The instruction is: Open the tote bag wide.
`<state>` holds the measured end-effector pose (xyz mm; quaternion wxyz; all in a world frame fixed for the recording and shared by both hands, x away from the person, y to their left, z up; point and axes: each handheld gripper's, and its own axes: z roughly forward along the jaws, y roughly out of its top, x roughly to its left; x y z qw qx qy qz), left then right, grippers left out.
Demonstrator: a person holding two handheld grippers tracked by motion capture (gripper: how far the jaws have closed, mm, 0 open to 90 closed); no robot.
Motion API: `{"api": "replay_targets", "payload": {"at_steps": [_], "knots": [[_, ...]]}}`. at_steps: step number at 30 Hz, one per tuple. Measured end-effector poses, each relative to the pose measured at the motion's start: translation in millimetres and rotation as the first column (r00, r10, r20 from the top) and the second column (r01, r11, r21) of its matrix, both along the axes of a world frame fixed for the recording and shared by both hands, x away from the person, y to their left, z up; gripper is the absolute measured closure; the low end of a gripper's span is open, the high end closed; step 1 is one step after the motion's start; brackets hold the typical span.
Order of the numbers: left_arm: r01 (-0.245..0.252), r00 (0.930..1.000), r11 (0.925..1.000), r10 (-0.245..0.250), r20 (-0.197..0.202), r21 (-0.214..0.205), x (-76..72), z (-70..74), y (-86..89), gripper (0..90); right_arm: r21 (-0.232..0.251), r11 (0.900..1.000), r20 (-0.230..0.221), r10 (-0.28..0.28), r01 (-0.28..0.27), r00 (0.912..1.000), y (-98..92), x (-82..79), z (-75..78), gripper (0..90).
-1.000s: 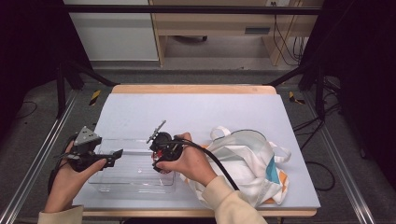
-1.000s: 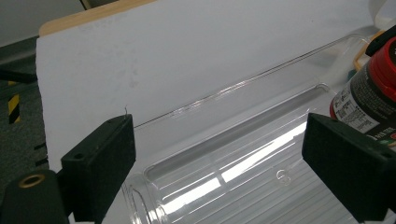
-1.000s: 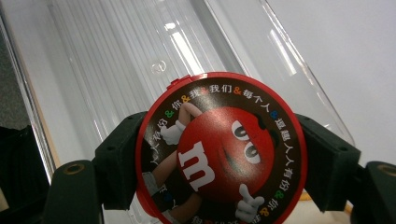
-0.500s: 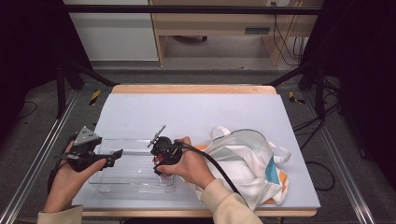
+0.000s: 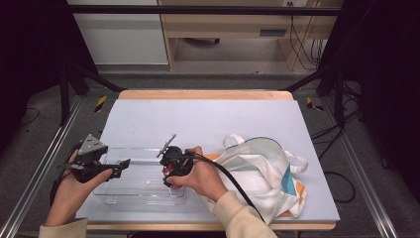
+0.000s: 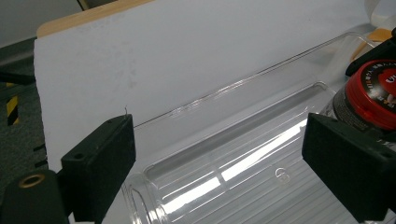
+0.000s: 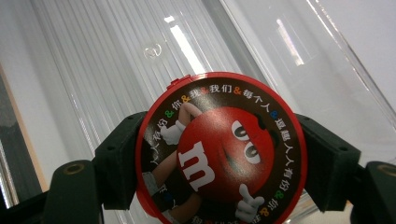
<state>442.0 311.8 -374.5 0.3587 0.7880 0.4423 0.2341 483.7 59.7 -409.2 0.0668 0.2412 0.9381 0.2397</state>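
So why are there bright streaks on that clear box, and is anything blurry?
Glare: in the left gripper view, lamp light streaks white across the ribbed floor of the clear tray; the right gripper view has similar streaks above the red-lidded tub, which is sharp while its jaws look soft at the edges. The high view is evenly lit on the table, dark around it.

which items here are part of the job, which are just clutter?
In the job:
- round red-lidded M&M's candy tub, clamped in the right gripper
- clear plastic tray below it
- left gripper, open at the tray's rim

Lying about:
- white cloth tote bag with teal and orange patches, beside the tray
- pale grey table mat
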Motion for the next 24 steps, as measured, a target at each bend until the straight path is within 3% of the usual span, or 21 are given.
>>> {"api": "replay_targets", "payload": {"at_steps": [24], "knots": [[0.003, 1.0, 1.0, -0.002, -0.002, 0.0, 0.4, -1.4, 0.1, 9.7, -0.004, 1.0, -0.002, -0.004, 0.004, 1.0, 0.5, -0.5, -4.0, 25.7]]}}
